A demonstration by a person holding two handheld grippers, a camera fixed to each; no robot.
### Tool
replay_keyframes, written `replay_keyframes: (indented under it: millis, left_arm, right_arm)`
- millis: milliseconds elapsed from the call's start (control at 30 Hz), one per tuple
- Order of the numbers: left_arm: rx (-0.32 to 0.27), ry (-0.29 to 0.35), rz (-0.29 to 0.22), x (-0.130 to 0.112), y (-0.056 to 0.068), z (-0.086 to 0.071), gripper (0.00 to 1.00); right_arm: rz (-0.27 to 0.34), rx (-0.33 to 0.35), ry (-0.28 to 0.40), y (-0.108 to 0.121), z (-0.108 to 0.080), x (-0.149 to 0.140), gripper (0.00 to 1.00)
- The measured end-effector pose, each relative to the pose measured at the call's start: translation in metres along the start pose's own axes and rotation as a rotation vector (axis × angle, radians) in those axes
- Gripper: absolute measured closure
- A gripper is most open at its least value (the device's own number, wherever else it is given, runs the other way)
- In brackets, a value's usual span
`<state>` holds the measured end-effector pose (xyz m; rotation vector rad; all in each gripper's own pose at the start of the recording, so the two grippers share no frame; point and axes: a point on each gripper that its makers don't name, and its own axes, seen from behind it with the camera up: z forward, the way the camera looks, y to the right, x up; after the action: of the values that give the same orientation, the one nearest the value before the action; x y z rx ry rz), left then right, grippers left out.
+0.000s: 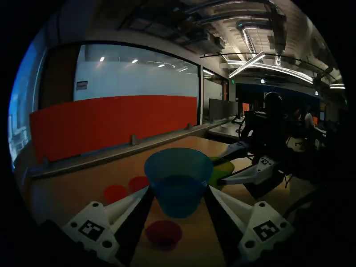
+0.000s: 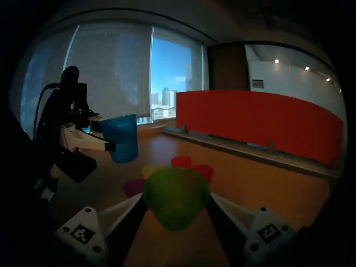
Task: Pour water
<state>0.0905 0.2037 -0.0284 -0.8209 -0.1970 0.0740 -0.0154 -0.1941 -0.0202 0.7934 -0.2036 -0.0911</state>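
Wood-topped table [image 1: 71, 196] lies dim under both grippers. Nearest in the left gripper view, the left gripper [image 1: 179, 196] has its jaws pinching a blue cup [image 1: 179, 175] by its sides, upright and clear of the table. A darker band low inside may be water, but the light is too poor to be sure. Under it a red cup [image 1: 163, 232] sits on the table between the fingers. Just beyond, the right gripper [image 1: 231, 169] has its jaws pinching a green cup [image 1: 224, 165], mostly hidden behind the blue one. In the right gripper view the green cup's contents cannot be made out, and it half covers a purple cup [image 2: 132, 187] and a yellow cup [image 2: 150, 171]. Farther back stands a red divider [image 1: 111, 120]. Whoever holds the left gripper is only a silhouette [image 2: 66, 102] beside the window [image 2: 178, 75]
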Motion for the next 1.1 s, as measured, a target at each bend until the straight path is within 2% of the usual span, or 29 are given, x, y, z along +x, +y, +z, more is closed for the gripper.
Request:
replay_keyframes:
  millis: [400,1100]
  left_arm:
    - [0.007,0.047,-0.013,0.026,-0.014,-0.01,0.22]
    - [0.036,0.05,-0.005,0.032,-0.035,-0.01,0.22]
  right_arm:
    - [-0.021,0.02,0.043,-0.011,-0.001,0.022,0.1]
    - [-0.025,0.038,0.058,-0.012,0.009,0.031,0.1]
